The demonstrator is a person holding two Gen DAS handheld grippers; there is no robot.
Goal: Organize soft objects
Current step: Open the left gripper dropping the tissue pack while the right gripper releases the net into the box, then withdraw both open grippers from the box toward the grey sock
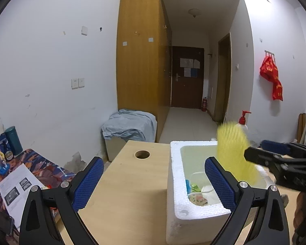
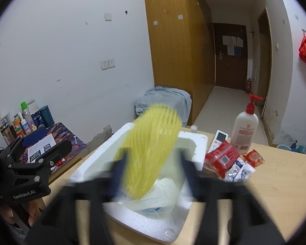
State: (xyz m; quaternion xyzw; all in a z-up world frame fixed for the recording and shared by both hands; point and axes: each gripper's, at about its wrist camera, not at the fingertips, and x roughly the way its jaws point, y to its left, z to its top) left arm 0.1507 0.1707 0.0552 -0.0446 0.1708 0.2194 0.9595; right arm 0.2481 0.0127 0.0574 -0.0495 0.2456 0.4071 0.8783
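our left gripper (image 1: 154, 181) has black angular arms, silver screws and blue textured pads (image 1: 88, 181); our right gripper (image 2: 151, 163) blurs black, "genrobot.ai" lettering nearby.

A yellow foam net (image 1: 233, 151) hangs blurred above the white foam box (image 1: 193, 212).

Your right gripper (image 2: 151, 163) and the yellow net sleeve (image 2: 149, 149) are motion-blurred at frame centre; you can't tell its grip.
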